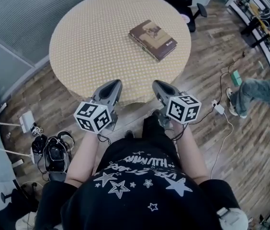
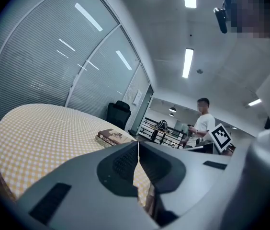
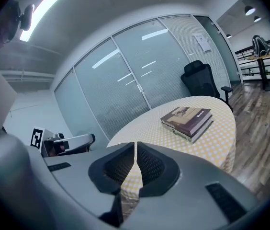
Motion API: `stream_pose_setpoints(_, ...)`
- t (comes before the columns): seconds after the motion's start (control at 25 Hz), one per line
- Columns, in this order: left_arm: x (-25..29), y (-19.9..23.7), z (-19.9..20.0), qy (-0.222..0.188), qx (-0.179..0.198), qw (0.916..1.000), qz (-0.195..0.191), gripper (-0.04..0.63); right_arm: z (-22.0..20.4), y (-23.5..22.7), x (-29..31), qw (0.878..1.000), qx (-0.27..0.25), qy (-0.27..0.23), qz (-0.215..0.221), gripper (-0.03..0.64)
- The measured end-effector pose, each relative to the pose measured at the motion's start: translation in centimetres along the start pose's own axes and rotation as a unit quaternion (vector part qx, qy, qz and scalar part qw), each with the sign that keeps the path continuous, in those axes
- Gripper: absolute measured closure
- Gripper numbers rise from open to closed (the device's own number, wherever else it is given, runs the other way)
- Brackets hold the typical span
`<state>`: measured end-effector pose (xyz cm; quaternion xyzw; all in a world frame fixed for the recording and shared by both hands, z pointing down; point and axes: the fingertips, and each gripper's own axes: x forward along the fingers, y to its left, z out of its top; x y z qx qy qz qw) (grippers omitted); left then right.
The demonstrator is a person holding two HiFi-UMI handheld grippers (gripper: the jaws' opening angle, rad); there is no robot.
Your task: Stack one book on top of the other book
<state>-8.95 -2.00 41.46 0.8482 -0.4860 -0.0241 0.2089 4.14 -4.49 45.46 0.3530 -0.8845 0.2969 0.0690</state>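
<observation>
The left gripper (image 1: 113,86) has its jaws pressed together with nothing between them, the tips meeting in a thin seam in the left gripper view (image 2: 138,146). The right gripper (image 1: 158,86) is likewise closed and empty, its jaws meeting at the tips in its own view (image 3: 135,146). Both are held side by side, a little apart, just at the near edge of a round table (image 1: 92,42) covered in a yellow checked cloth, and both point toward it. Neither touches anything on the table. Farther across the cloth, toward the far right of the tabletop and well apart from both grippers, the two books lie as one pile: the upper book (image 3: 187,115), with a dark brown cover, rests flat on the lower book (image 3: 203,127), their edges roughly in line. Beyond the table stands a black office chair (image 1: 185,1) on the wooden floor (image 1: 211,56). In the left gripper view a person (image 2: 205,123) in a white shirt stands in the background.
</observation>
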Motion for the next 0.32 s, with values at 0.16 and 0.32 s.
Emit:
stream_pose_setpoints(0.16,-0.7,-0.7,-0.1,0.003,0.015,0.9999,-0.006,0.581,0.1,0.9,-0.7,1.000,-0.011,-0.009,-0.003,0.580)
stream_pose_setpoints(0.32,-1.7,-1.1,-0.9,0.011,0.012,0.9999,-0.004,0.581,-1.2,1.7,-1.3,1.000,-0.006,-0.003,-0.004,0.581)
